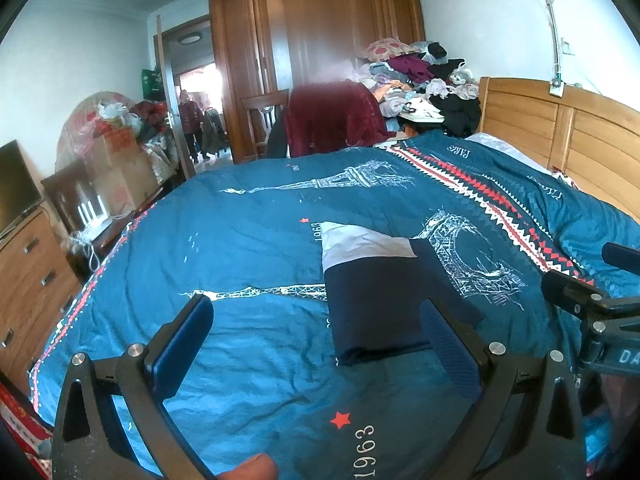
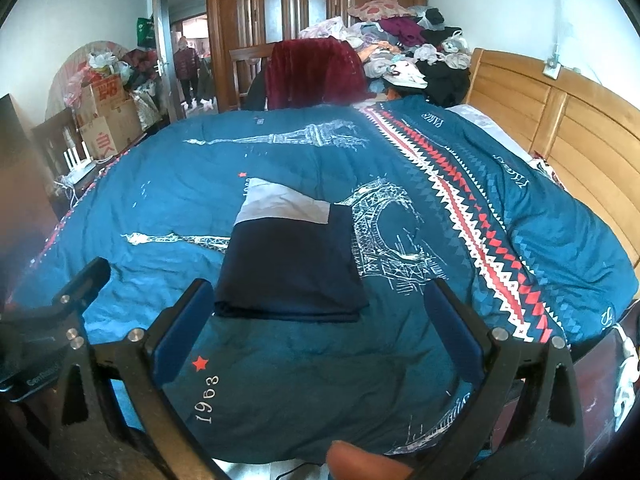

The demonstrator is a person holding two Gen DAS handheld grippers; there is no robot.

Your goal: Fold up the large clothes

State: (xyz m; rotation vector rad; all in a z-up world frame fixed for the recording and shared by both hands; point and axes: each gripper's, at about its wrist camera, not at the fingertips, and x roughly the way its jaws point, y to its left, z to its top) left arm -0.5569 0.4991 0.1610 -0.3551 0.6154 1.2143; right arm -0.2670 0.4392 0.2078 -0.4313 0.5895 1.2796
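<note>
A dark navy garment with a pale grey-white panel lies folded into a flat rectangle (image 1: 380,304) (image 2: 288,264) on the blue Eiffel-tower quilt (image 1: 248,240) (image 2: 180,184). My left gripper (image 1: 316,320) hovers open just short of the garment's near edge, its right finger beside the fold's near corner, nothing between the pads. My right gripper (image 2: 316,304) is open too, held above the quilt just before the garment's near edge. The right gripper's body (image 1: 600,312) shows at the right of the left wrist view, and the left gripper's body (image 2: 60,312) at the left of the right wrist view.
A wooden headboard (image 1: 560,136) bounds the bed on the right. Behind the bed stand a chair draped in dark red cloth (image 1: 332,120), a heap of clothes (image 1: 424,80) and a wardrobe (image 1: 312,28). Boxes (image 2: 104,120) and a dresser (image 1: 28,272) line the left side. A person (image 1: 192,120) stands in the doorway.
</note>
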